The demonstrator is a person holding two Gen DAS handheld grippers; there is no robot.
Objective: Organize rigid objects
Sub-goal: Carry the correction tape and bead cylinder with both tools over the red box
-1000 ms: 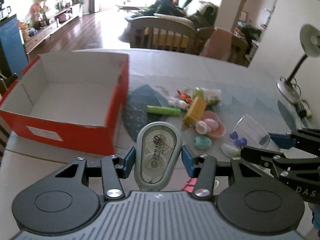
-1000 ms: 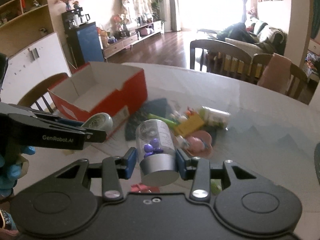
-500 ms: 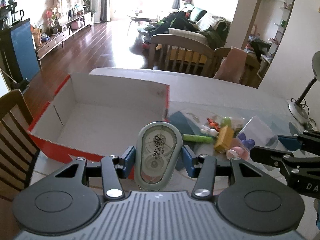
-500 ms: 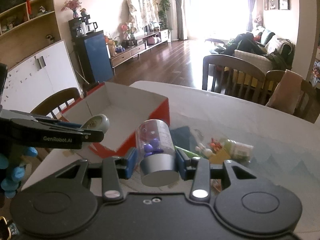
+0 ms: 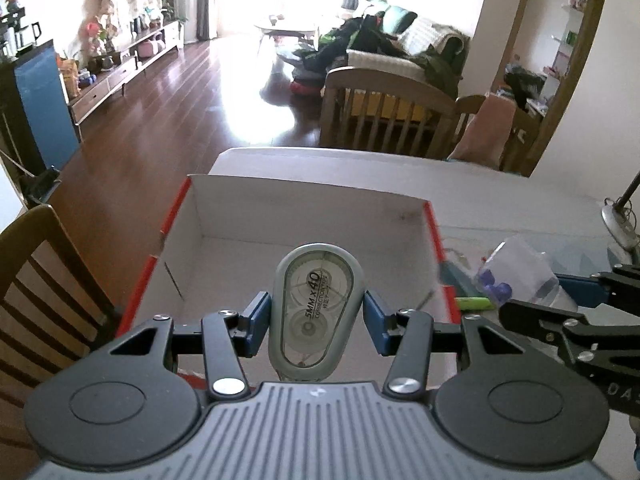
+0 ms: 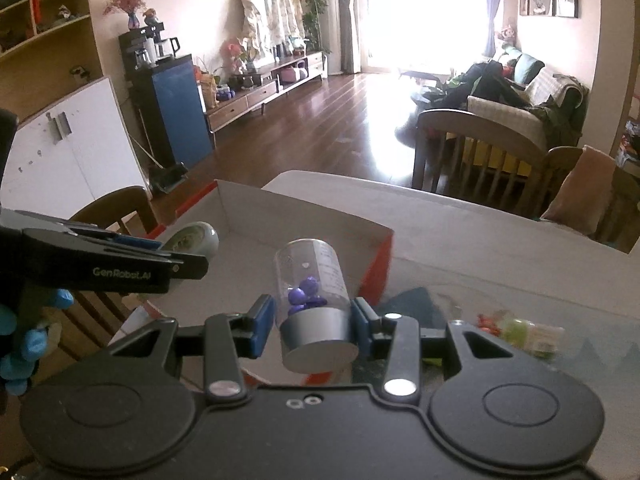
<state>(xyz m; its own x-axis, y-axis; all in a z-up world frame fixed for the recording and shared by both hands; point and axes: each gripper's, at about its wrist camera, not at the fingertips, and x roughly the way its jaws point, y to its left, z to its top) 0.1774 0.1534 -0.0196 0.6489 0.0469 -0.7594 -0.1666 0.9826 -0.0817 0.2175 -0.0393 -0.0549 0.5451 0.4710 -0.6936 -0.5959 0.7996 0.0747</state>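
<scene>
My left gripper (image 5: 316,316) is shut on a grey correction tape dispenser (image 5: 316,308) and holds it above the open red box (image 5: 434,232), whose white inside is bare. My right gripper (image 6: 312,326) is shut on a clear jar with a silver cap and purple beads (image 6: 314,300). It hangs over the box's right front corner (image 6: 378,268). The jar also shows in the left wrist view (image 5: 516,276), and the tape dispenser in the right wrist view (image 6: 192,240).
The box stands at the table's left edge. Small items lie right of it: a green marker (image 5: 474,303), a green-capped packet (image 6: 528,332) and red bits (image 6: 490,320). A wooden chair (image 5: 36,280) stands left of the table. A lamp base (image 5: 618,224) is at the right.
Both grippers have moved left and forward from the pile of small items to above the red box, each still holding its object.
</scene>
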